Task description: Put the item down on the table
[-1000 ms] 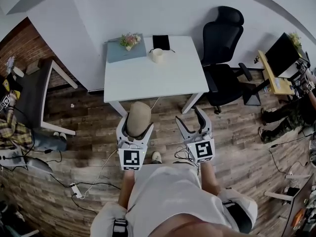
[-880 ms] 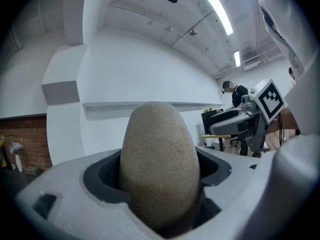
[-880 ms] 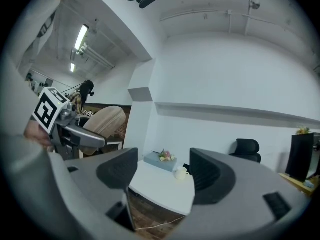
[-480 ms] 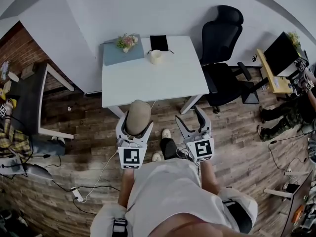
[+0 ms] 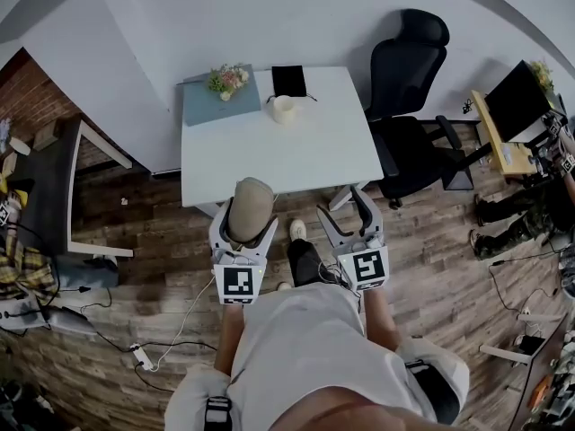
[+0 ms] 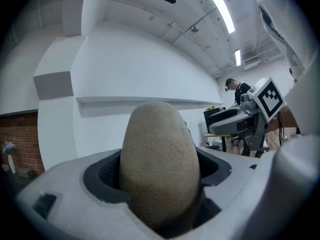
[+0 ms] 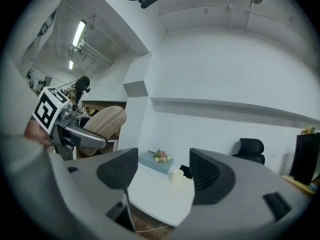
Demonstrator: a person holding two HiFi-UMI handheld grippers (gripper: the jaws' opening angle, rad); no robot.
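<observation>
The left gripper [image 5: 243, 239] is clamped on the tan egg-shaped item [image 5: 251, 205], which stands upright between its jaws, off the white table [image 5: 305, 151], at its near edge. The right gripper [image 5: 347, 217] is empty, its jaws apart.

An office — a white table [image 5: 269, 151] at twelve o'clock in the head view, a black swivel chair [image 5: 409, 88] at two, and a desk [image 5: 505, 153] with a dark monitor [image 5: 514, 97] at three. On the plank floor [image 5: 162, 241] a power strip [image 5: 142, 356] with cables lies at seven; ceiling strip lights [image 6: 222, 9] run overhead.
</observation>
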